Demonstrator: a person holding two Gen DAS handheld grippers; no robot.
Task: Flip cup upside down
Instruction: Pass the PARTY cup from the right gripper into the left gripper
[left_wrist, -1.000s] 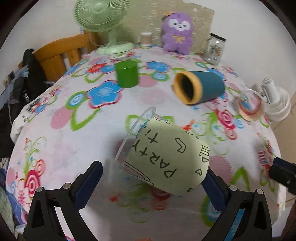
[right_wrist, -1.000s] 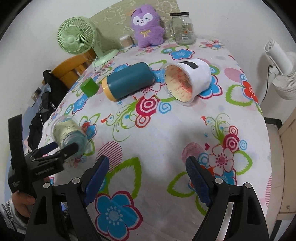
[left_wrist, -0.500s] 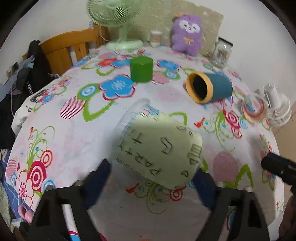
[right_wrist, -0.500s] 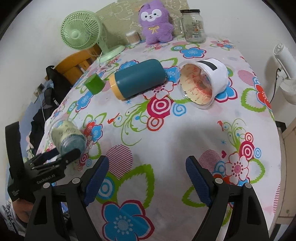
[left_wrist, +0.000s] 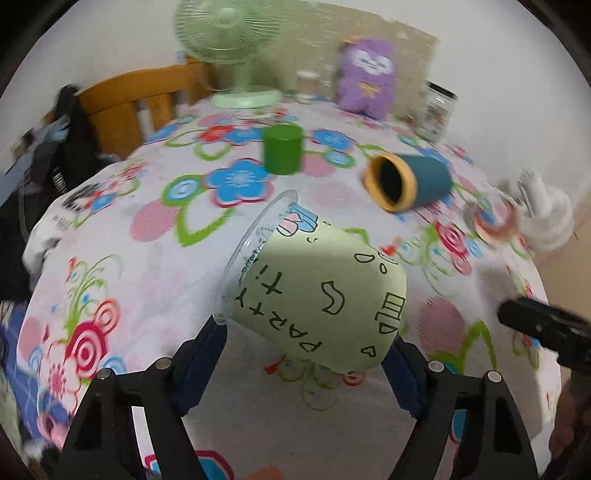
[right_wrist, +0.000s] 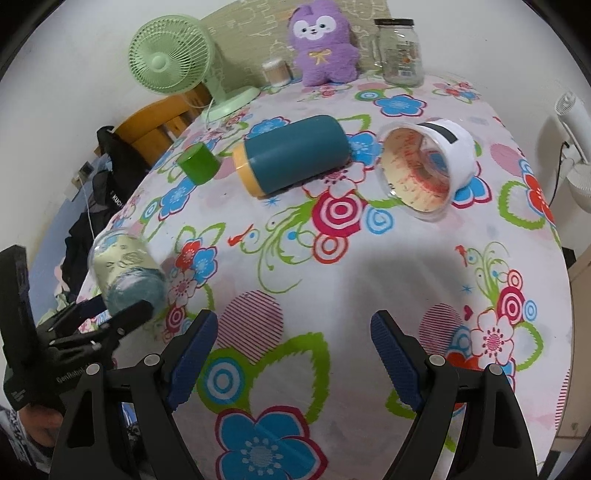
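Note:
My left gripper (left_wrist: 303, 354) is shut on a clear plastic cup with a pale green "PARTY" sleeve (left_wrist: 317, 295). It holds the cup above the flowered tablecloth (left_wrist: 155, 258), tilted, rim pointing up and to the left. The cup and left gripper also show in the right wrist view at the left edge (right_wrist: 125, 273). My right gripper (right_wrist: 291, 343) is open and empty, hovering over the near part of the tablecloth (right_wrist: 369, 280).
A teal cup with a yellow rim (right_wrist: 291, 158) and a white tub (right_wrist: 428, 170) lie on their sides. A small green cup (right_wrist: 197, 164) stands upside down. A green fan (right_wrist: 173, 62), purple plush (right_wrist: 321, 40) and glass jar (right_wrist: 400, 48) stand at the back.
The left gripper has closed onto the PARTY cup and lifted and turned it; the left view is blurred by motion. The right gripper has drifted slightly, staying open.

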